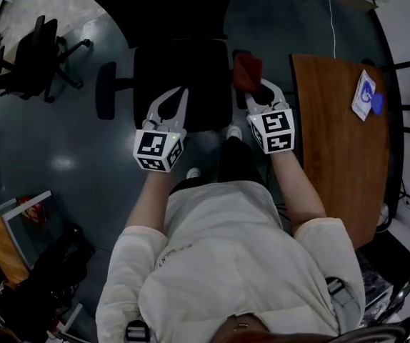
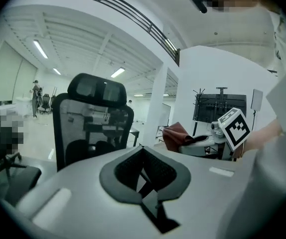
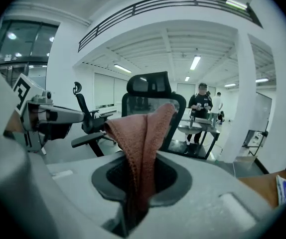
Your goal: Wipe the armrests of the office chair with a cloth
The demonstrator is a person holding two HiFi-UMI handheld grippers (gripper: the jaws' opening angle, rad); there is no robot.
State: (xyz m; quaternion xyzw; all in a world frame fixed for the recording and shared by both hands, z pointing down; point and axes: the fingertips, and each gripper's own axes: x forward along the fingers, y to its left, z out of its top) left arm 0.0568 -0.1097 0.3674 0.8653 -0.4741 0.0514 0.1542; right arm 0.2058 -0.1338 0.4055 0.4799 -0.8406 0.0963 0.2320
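While the right gripper [image 1: 261, 91] pinches a folded reddish-brown cloth [image 3: 142, 128] between closed jaws, the fabric standing up past its tips, the left gripper [image 1: 169, 100] is held beside it with jaws together on nothing. Just ahead of and below both is the black office chair [image 1: 182, 73]. The cloth is above the seat's edge on the right gripper's side, where the armrest is hard to make out. The other armrest [image 1: 106, 90] lies well out beyond the left gripper. The step appears to be the approach before wiping. Next, the cloth needs lowering flat onto the nearer armrest pad and drawing along it.
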